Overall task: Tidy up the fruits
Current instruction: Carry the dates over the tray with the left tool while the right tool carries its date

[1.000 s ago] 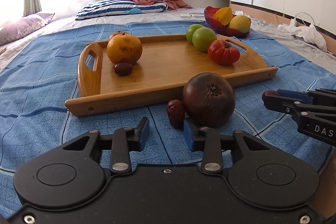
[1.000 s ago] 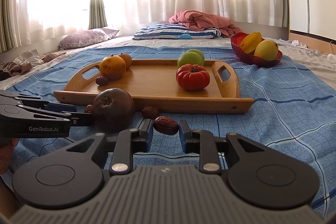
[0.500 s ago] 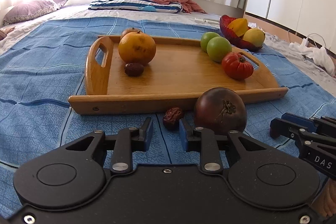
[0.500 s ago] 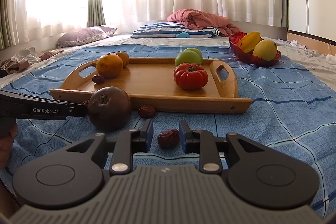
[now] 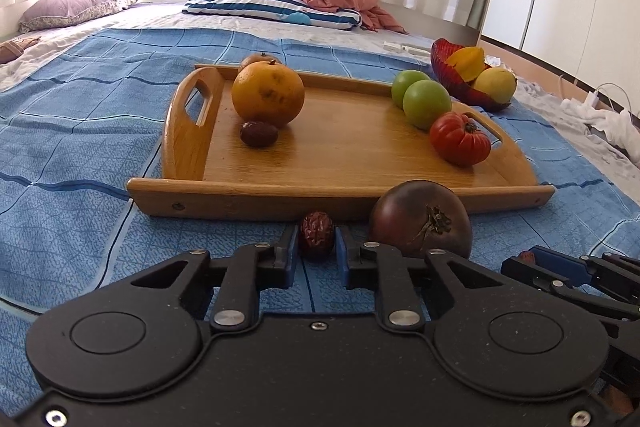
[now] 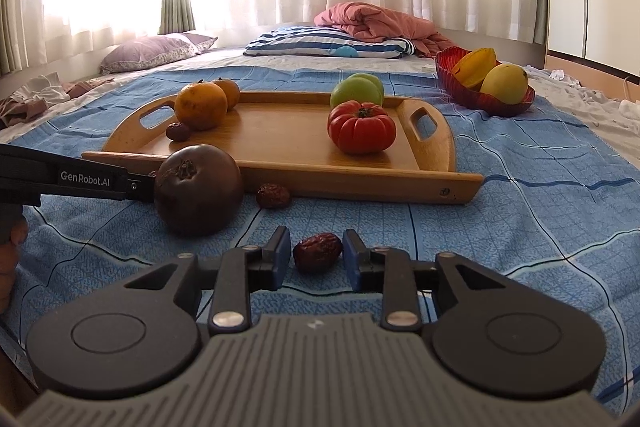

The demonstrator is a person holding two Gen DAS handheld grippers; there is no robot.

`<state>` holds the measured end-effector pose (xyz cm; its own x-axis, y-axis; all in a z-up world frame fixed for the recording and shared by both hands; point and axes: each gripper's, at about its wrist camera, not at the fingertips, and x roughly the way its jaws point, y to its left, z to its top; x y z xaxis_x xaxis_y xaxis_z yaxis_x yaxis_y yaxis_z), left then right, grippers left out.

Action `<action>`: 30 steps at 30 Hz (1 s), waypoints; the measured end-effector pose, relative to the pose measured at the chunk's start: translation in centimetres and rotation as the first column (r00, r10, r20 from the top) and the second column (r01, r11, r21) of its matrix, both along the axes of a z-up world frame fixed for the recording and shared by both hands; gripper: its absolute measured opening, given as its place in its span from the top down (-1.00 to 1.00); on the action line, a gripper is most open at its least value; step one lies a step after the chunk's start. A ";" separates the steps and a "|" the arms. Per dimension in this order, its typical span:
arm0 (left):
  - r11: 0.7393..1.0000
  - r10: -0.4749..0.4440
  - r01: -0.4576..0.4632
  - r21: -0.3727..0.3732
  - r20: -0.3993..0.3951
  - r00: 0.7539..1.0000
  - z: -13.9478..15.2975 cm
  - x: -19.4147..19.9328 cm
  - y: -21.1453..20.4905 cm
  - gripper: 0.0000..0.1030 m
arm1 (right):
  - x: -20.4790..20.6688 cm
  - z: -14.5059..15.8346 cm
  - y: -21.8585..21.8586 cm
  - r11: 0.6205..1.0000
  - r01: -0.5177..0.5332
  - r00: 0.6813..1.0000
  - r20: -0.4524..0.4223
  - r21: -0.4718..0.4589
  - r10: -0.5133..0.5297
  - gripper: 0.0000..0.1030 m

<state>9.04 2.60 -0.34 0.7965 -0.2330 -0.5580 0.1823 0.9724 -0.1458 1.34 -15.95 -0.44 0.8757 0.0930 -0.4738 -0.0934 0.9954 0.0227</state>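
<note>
Each gripper has been advanced around a dried jujube lying just before the wooden tray [image 5: 248,195]: left gripper [image 5: 317,254], jaws apart, flanks one jujube [image 5: 317,234]; right gripper [image 6: 316,259] likewise flanks another [image 6: 317,252]. Closing seems next.

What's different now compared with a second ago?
The left tool has swung left from the dark tomato and now straddles a dried date. The right tool has backed off a little around its own date. Neither has gripped yet. The tray and its fruit stayed put.
</note>
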 end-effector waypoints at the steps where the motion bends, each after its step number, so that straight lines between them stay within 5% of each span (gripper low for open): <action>1: 1.000 0.002 -0.002 0.008 0.005 1.000 0.0 -0.1 0.0 0.64 | 0.0 0.0 0.1 1.000 -0.002 1.000 0.000 -0.003 0.002 0.29; 18: 0.997 0.060 -0.064 0.034 0.110 0.992 3.7 -0.8 1.1 0.64 | 0.5 2.6 -0.3 1.000 0.025 0.995 0.096 -0.011 -0.023 0.41; 30: 0.996 0.084 -0.085 0.007 0.095 0.992 4.6 2.2 1.7 0.64 | 4.2 4.4 -1.6 0.994 0.105 0.985 0.134 0.016 -0.106 0.41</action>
